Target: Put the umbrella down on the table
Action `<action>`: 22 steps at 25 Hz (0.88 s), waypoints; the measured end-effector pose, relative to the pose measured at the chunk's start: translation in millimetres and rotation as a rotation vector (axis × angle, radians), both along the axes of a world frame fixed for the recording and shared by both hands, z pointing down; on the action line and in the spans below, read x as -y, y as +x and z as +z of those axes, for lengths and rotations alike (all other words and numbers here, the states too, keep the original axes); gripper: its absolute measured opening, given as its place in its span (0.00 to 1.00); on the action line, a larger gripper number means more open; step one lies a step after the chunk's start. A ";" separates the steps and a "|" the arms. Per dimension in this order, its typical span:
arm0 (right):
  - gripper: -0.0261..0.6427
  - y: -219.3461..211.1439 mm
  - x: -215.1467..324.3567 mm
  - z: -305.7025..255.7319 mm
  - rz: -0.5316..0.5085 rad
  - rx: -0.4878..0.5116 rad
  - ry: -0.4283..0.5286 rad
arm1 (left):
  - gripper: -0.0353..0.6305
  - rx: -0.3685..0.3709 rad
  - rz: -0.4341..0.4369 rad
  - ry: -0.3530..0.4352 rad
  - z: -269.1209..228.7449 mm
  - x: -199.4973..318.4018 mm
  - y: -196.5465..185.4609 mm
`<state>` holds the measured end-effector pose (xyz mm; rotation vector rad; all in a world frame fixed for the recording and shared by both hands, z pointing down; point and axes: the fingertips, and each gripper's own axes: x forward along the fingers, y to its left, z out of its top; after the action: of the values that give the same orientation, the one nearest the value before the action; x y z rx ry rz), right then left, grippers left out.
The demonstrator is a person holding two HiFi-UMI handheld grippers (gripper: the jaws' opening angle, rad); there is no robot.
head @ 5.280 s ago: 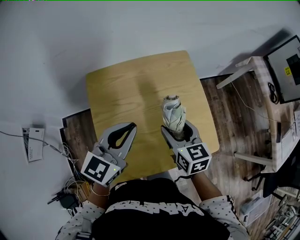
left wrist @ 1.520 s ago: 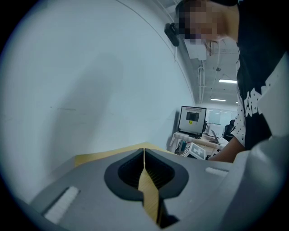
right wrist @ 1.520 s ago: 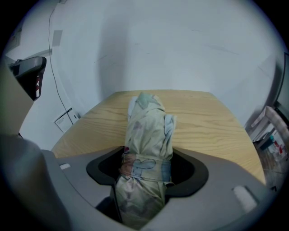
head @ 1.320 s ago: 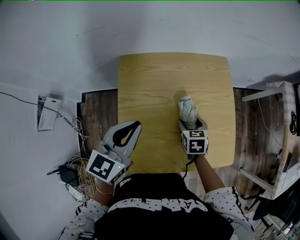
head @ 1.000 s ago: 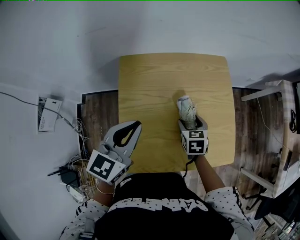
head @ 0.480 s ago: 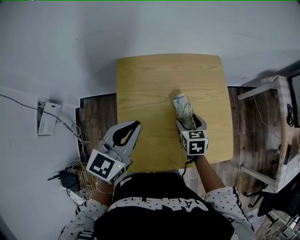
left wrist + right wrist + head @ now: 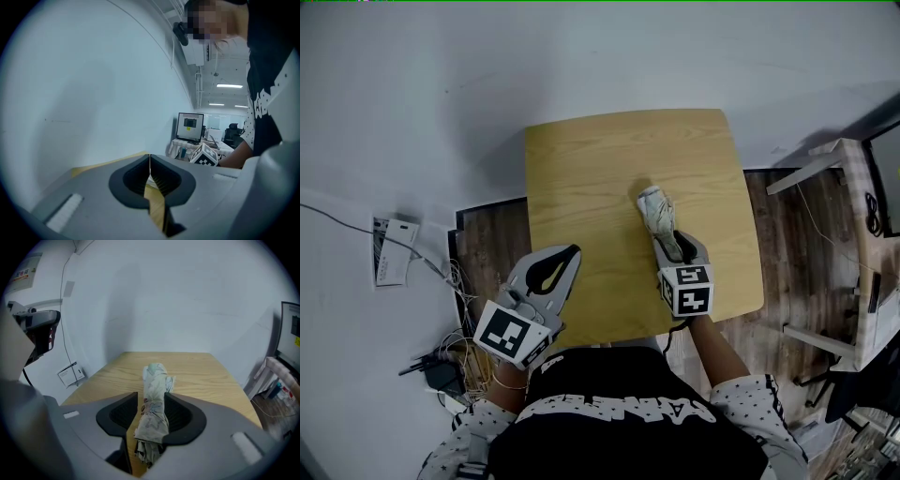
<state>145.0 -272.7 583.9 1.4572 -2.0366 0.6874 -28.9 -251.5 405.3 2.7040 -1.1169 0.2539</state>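
A folded, pale patterned umbrella point(image 7: 653, 208) lies on the wooden table point(image 7: 581, 169), its far end pointing away from me. My right gripper point(image 7: 676, 244) hovers over its near end. In the right gripper view the umbrella point(image 7: 154, 380) runs between the jaws of the right gripper point(image 7: 151, 398), which are closing. A thin strip of table shows between the left jaw and the fabric, so the pads do not press on it. My left gripper point(image 7: 571, 251) hangs at the table's near left edge, shut and with nothing in it; in its own view the left gripper point(image 7: 150, 158) shows its tips meeting.
A white side table point(image 7: 825, 159) stands to the right on the wood floor. Cables and a power adapter point(image 7: 441, 375) lie on the floor at the left, beside a white box point(image 7: 394, 251). A monitor point(image 7: 190, 126) stands on a desk beyond the table.
The right gripper has lifted a little and its jaws have narrowed. The umbrella stays on the table and more of it now shows ahead of the jaws. The left gripper has not moved.
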 end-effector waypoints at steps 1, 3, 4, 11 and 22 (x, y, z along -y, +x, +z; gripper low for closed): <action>0.31 -0.9 -1.1 -2.0 0.001 0.006 0.003 | 0.04 -0.001 0.001 -0.001 -0.6 -0.7 -0.8; 0.27 -2.0 -3.3 -6.8 0.006 0.020 0.012 | 0.04 -0.005 0.008 0.005 -3.0 -2.3 -1.2; 0.22 -2.0 -4.4 -9.7 0.010 0.024 0.022 | 0.04 -0.008 0.014 0.011 -4.3 -3.5 -1.0; 0.09 -1.8 -9.0 -32.2 0.048 0.023 0.112 | 0.04 -0.026 0.044 0.029 -10.9 -10.7 -0.3; 0.06 -6.4 -31.5 -63.0 0.091 0.010 0.198 | 0.04 -0.037 0.078 0.048 -18.2 -31.9 -4.5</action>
<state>138.6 -241.2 520.9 1.6693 -2.1061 0.5416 -33.5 -219.6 387.1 2.7863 -1.0211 0.1914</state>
